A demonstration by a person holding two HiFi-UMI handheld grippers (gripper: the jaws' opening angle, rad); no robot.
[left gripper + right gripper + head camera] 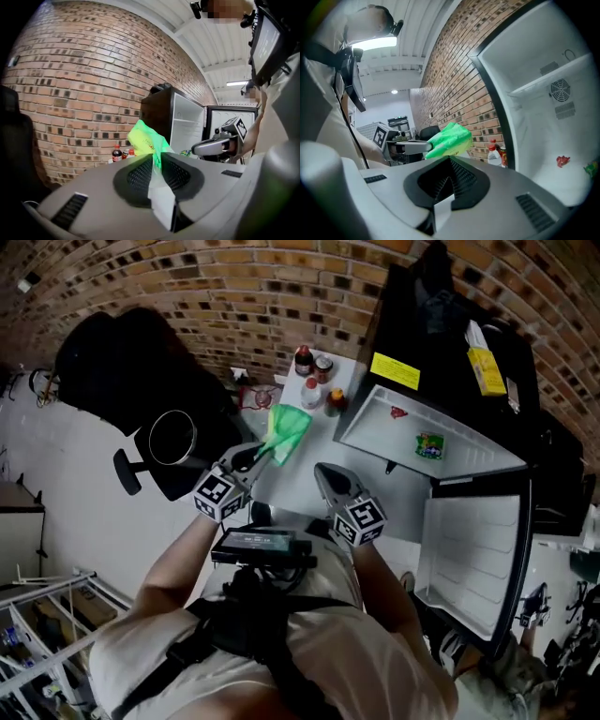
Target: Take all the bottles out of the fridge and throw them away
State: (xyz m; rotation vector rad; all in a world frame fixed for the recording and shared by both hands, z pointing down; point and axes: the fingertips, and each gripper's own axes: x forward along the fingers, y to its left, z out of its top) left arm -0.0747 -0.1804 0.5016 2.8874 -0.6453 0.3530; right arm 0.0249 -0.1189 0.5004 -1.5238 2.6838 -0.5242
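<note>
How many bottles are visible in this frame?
4, clustered at the brick wall beside the open fridge: cola bottle, jar-like bottle right of it, clear bottle in front, dark bottle nearest the fridge. The green bag may hide more.

No text legible, yellow sticker (pixel 395 371) on black fridge (pixel 441 324) too small to read, red logo on green bag (pixel 146 140) blurred, labels on bottles (pixel 303 362) unreadable

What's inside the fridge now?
In the fridge, only a small red item and a green packet show. Its rear is covered by its own top.
</note>
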